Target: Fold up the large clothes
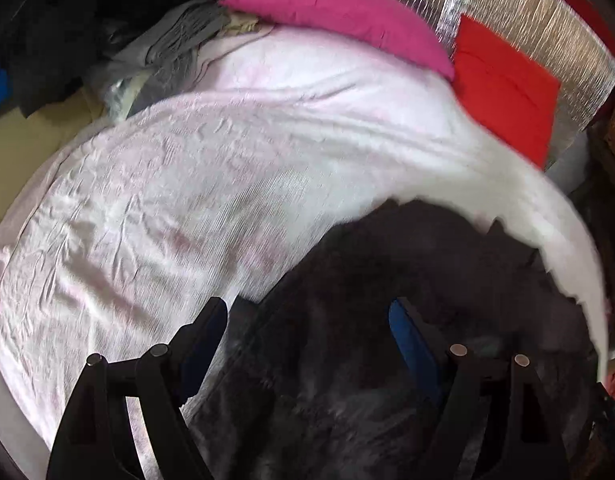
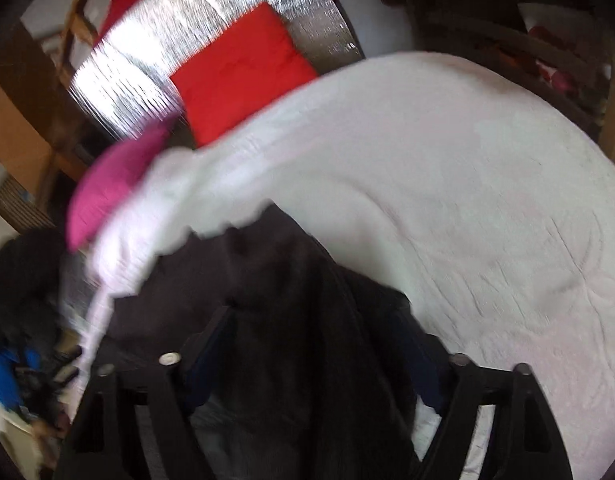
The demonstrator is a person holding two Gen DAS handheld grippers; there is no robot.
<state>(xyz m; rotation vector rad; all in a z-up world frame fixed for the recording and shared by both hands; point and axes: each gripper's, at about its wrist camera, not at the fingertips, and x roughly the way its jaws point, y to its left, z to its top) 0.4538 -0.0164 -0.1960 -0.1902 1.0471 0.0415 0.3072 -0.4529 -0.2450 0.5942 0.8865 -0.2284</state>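
Garment: dark garment [image 1: 379, 360] lies on the pale sheet [image 1: 155, 208].
Left gripper [image 1: 307, 320]: wide apart, holding nothing.
Right gripper [image 2: 327, 340]: apart, dark cloth between fingers, grip unclear.

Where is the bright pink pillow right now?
The pink pillow lies at the far end of the bed on the pale sheet, in front of the silver panel. The red cushion is at its right and grey clothes at its left.

A home bedroom: sheeted bed [image 1: 187, 184], pillows [image 1: 339, 16], piled clothes [image 1: 175, 44].
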